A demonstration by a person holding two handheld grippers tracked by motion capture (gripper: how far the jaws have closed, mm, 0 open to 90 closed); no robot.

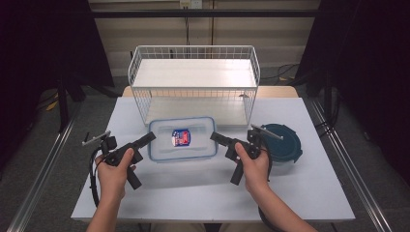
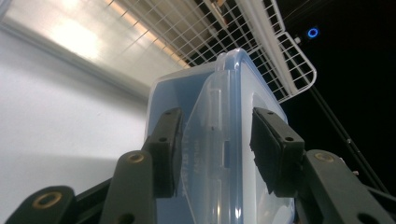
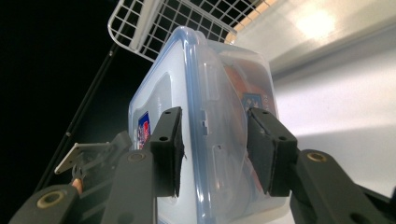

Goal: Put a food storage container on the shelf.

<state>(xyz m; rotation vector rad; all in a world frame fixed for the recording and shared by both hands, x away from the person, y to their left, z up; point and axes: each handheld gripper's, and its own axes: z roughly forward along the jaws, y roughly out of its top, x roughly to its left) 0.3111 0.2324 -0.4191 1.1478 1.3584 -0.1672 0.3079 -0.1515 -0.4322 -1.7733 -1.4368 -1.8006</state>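
Clear rectangular blue-rimmed plastic container point(image 1: 182, 138): rigid, light, likely slippery. Left gripper point(image 2: 215, 145), right gripper point(image 3: 214, 144) spread, straddling end latches; grip there.

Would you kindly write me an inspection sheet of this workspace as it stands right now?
Surface: pale table, front part bare.
Job's things: clear box with a blue-rimmed lid, lying flat at table centre, a small printed packet inside.
Clutter: white wire shelf behind the box; dark teal round lid at the right.
Grippers: left gripper at the box's left end, jaws open on either side of the side flap; right gripper likewise at the right end flap, jaws open.
Cables: black cable looping from the left gripper by the wrist; cords on the floor behind the table.
Surroundings: dark curtains both sides, metal rails, wall socket.
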